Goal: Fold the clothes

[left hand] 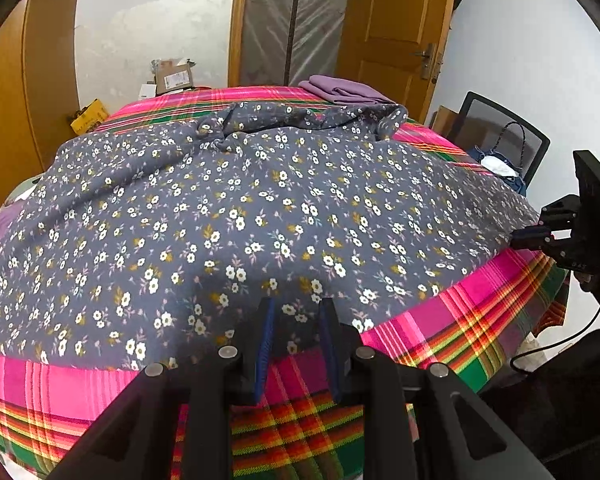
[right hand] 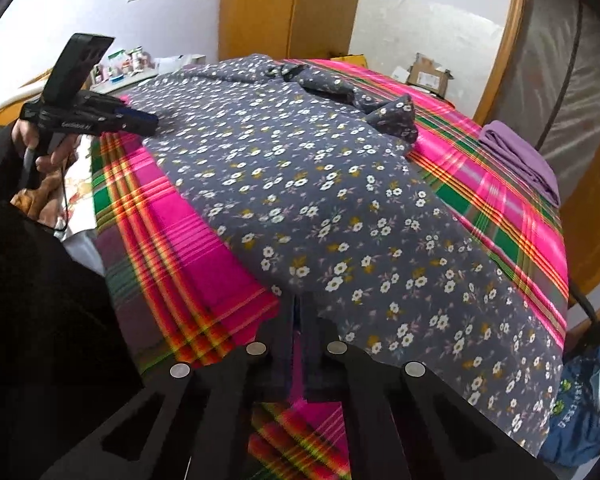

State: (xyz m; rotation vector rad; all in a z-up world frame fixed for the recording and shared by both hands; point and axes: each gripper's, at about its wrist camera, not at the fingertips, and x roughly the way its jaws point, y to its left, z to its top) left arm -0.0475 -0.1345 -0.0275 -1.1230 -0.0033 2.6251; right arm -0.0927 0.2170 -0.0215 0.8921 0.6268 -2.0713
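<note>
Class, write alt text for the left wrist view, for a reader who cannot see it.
A grey floral garment lies spread over a pink plaid bedcover. The left gripper, jaws open, sits at its near hem, while the right gripper meets its right edge. Folded purple cloth rests at the far end.

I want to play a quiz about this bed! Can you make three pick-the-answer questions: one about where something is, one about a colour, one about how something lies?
1. Where is the folded purple cloth?
A. on the chair
B. at a far corner of the bed
C. on the floor

2. What colour are the small flowers on the grey-blue cotton garment?
A. white
B. red
C. black

3. How does that garment lie?
A. rolled into a ball
B. hanging up
C. spread out on the pink plaid bedsheet

Answers: B, it rests on the sheet's far corner; A, white petals show everywhere; C, it lies open across the sheet.
</note>
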